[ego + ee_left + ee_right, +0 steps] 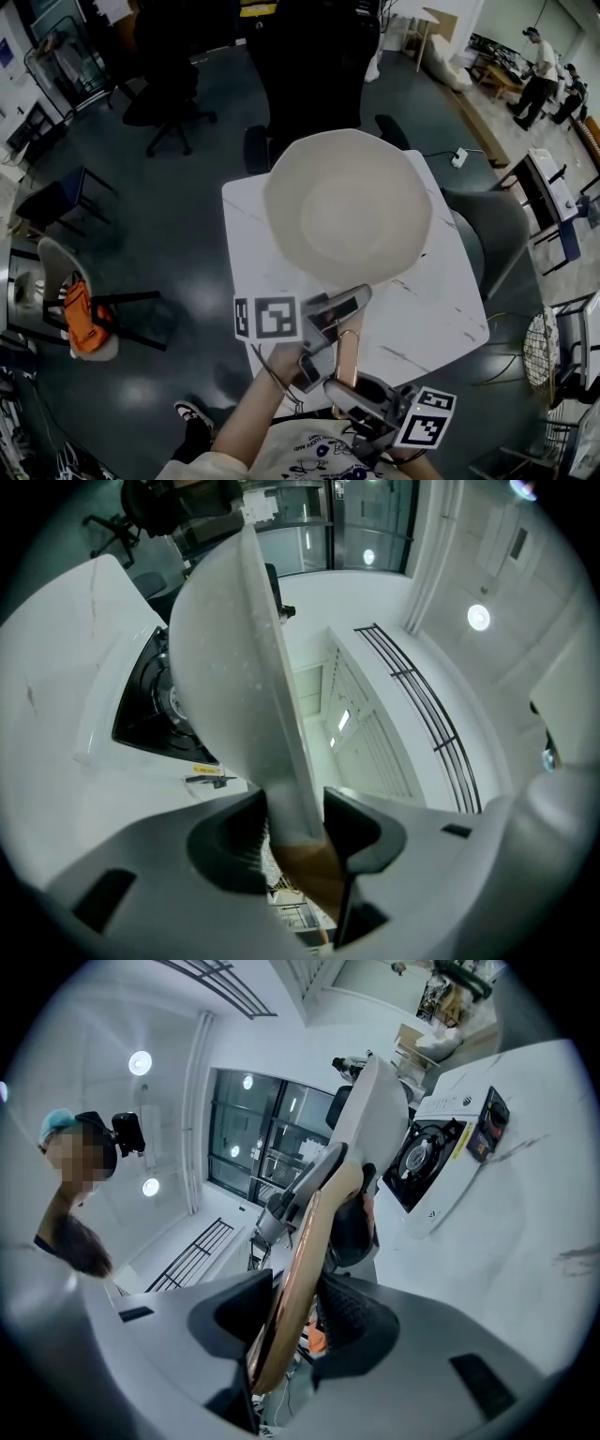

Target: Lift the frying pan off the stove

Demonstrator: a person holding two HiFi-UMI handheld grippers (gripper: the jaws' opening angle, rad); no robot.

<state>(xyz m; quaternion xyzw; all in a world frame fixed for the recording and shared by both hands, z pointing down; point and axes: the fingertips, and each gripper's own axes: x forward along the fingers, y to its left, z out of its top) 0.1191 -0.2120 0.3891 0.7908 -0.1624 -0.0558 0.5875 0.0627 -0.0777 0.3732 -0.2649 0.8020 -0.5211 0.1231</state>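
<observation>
A white frying pan [347, 206] hangs in the air above the white table [441, 309], its bowl facing up toward me. Both grippers are on its wooden handle [349, 352]. My left gripper [330, 314] is shut on the handle where it meets the pan. My right gripper [361, 389] is shut on it nearer the end. In the left gripper view the pan [234, 667] stands edge-on between the jaws of the left gripper [295, 827], with the black stove [150, 705] below on the table. The right gripper view shows the handle [300, 1260] clamped in my right gripper [295, 1321], apart from the stove [441, 1152].
A black office chair [169, 103] stands at the back left and a grey chair [502, 234] at the table's right. An orange thing [84, 319] lies on a chair at the left. People [539, 66] stand far off at the top right.
</observation>
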